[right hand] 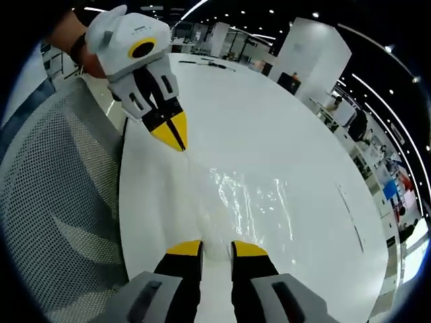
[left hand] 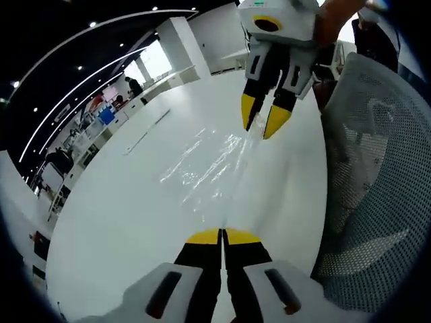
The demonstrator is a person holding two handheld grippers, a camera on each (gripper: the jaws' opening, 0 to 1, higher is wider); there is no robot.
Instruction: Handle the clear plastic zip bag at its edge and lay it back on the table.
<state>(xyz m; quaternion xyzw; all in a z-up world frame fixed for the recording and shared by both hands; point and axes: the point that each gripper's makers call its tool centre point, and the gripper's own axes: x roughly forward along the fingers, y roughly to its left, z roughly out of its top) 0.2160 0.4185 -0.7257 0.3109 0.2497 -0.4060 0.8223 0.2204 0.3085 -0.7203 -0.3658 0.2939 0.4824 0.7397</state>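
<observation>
The clear plastic zip bag (left hand: 205,165) lies crinkled and glinting on the white table (left hand: 121,202), stretched between the two grippers. My left gripper (left hand: 222,235) is shut, with one end of the bag's edge pinched in its yellow tips. The bag's edge runs from there to my right gripper (left hand: 261,121), whose tips stand apart. In the right gripper view, the right gripper (right hand: 217,248) stands open with the bag (right hand: 252,205) reaching into the gap. My left gripper (right hand: 174,134) sits shut at the far end of the bag's edge.
A grey mesh office chair (left hand: 367,195) (right hand: 57,202) presses close to the table's curved edge beside both grippers. A thin strip (left hand: 145,138) (right hand: 351,212) lies farther out on the table. Small dark items (right hand: 209,62) rest near its far end. Desks and people fill the office behind.
</observation>
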